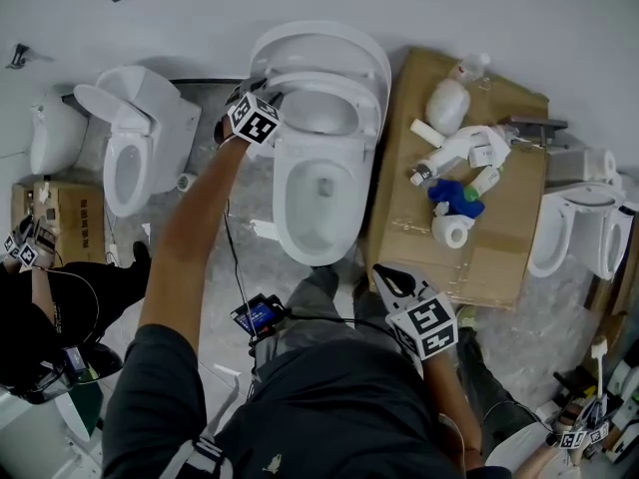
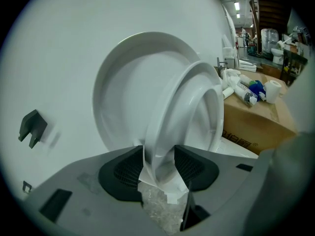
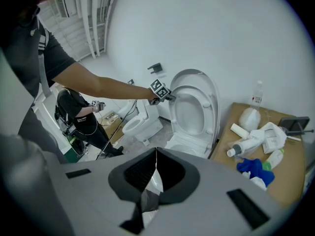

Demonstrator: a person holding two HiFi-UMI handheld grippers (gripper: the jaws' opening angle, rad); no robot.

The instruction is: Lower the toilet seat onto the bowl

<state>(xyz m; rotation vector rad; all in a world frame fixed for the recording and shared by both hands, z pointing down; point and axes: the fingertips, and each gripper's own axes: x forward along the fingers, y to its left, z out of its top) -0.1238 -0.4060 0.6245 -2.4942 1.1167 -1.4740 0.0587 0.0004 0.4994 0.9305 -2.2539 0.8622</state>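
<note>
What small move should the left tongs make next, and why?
Probably swing the left tongs forward and down a little, drawing the toilet seat away from the lid. The seat's rim sits between them, it stands almost upright just off the lid, and the bowl below is uncovered.

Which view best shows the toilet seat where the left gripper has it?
Left gripper view: the toilet seat rim fills the gap between the jaws of the left gripper, tilted off the lid. Head view shows the seat from above, contact hidden behind the marker cube. Right gripper view shows it small and distant.
</note>
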